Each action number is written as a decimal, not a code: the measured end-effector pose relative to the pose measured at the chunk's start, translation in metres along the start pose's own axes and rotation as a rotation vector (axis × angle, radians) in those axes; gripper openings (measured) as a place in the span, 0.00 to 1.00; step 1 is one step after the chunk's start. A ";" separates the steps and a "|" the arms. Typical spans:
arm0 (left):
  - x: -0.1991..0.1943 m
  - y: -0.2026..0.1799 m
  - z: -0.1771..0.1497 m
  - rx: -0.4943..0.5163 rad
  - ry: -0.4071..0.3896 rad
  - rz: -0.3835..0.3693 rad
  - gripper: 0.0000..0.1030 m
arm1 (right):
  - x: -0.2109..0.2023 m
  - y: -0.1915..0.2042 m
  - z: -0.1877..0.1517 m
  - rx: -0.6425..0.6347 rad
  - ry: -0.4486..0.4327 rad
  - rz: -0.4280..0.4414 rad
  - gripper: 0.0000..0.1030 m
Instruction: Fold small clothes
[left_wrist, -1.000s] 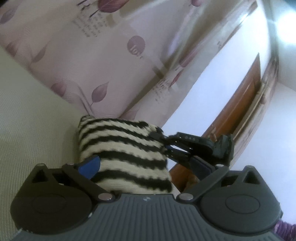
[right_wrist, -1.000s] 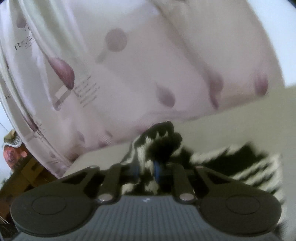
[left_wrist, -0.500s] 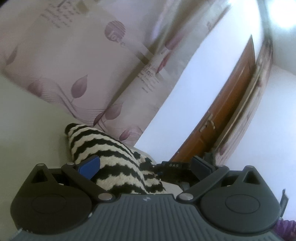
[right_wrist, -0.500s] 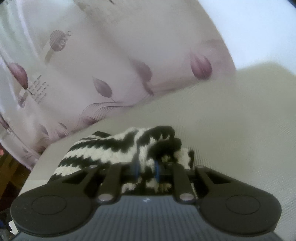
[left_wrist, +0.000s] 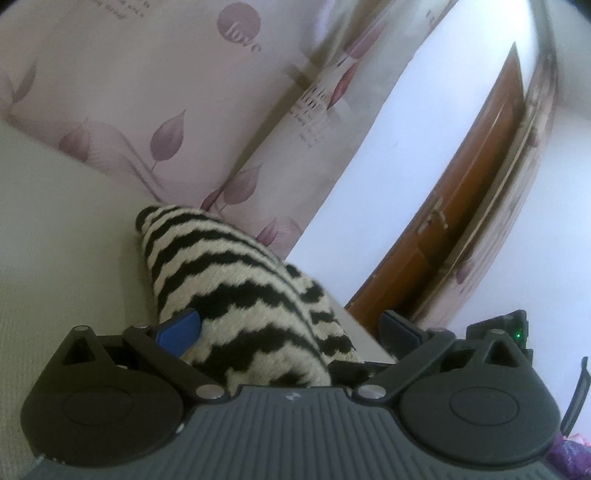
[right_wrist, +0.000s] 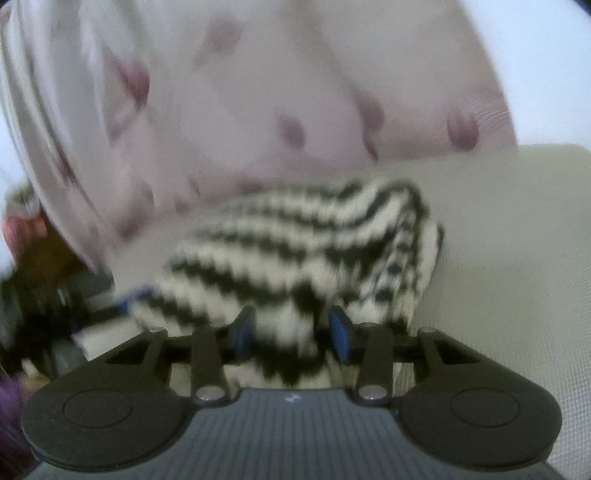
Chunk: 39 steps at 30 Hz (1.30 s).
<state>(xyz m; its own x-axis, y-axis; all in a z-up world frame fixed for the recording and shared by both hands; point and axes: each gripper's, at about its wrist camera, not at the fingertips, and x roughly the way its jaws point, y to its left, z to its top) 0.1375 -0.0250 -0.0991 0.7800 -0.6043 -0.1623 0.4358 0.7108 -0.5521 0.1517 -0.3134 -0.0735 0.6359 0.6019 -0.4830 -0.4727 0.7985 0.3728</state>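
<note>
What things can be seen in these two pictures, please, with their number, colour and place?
knitted garment: one, black and cream zigzag stripes, lying bunched on the pale surface, in front of both tools.
pale surface: one, beige, under the garment.
curtain: one, pink with purple leaves, behind the surface.
door: one, brown wood, right in the left wrist view.
wall: white, between curtain and door.
left tool: one, black with blue pads, jaws wide apart, garment between them.
right tool: one, black with blue pads, jaws have just been opening, garment between them, blurred.
</note>
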 end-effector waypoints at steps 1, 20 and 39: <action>0.001 0.002 -0.001 0.001 0.007 0.012 0.98 | 0.003 0.004 -0.005 -0.013 0.012 -0.021 0.19; 0.020 -0.056 0.015 0.227 0.004 -0.015 0.49 | -0.027 -0.050 -0.052 0.224 -0.143 0.044 0.12; 0.048 0.001 -0.014 0.044 0.167 0.037 0.11 | -0.031 -0.018 0.028 0.073 -0.265 0.002 0.17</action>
<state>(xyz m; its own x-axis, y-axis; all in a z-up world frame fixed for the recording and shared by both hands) 0.1692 -0.0580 -0.1188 0.7122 -0.6263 -0.3172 0.4305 0.7465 -0.5074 0.1578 -0.3468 -0.0430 0.7768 0.5728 -0.2617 -0.4350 0.7885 0.4348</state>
